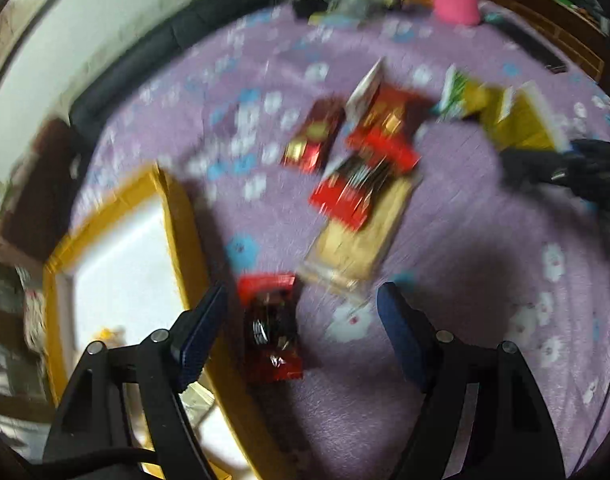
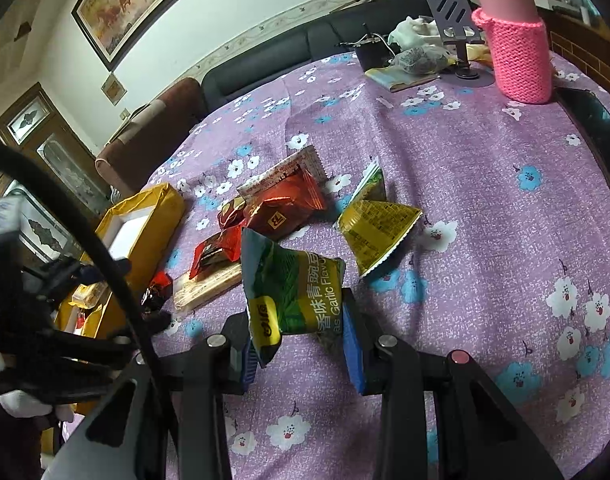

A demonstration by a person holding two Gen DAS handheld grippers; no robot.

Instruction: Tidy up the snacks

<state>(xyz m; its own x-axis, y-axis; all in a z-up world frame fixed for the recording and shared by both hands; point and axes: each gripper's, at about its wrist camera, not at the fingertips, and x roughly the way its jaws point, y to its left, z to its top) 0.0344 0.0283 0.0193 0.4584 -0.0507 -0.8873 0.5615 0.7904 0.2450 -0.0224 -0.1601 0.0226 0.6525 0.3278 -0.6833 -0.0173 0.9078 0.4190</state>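
Right wrist view: right gripper [image 2: 305, 340] tilts down, clamped on green snack pkt [image 2: 291, 292] above purple cloth [image 2: 485, 200], w/ yellow box [image 2: 161, 204] left; left gripper [image 1: 303, 336] apart over red-black pkt [image 1: 271, 328].

My left wrist view is motion-smeared; yellow box [image 1: 177, 216] cut off at seven o'clock, snack labels unreadable.

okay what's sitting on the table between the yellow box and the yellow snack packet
In the right wrist view, a cluster of red snack packets and a flat tan packet lie between the yellow box and the yellow snack packet.
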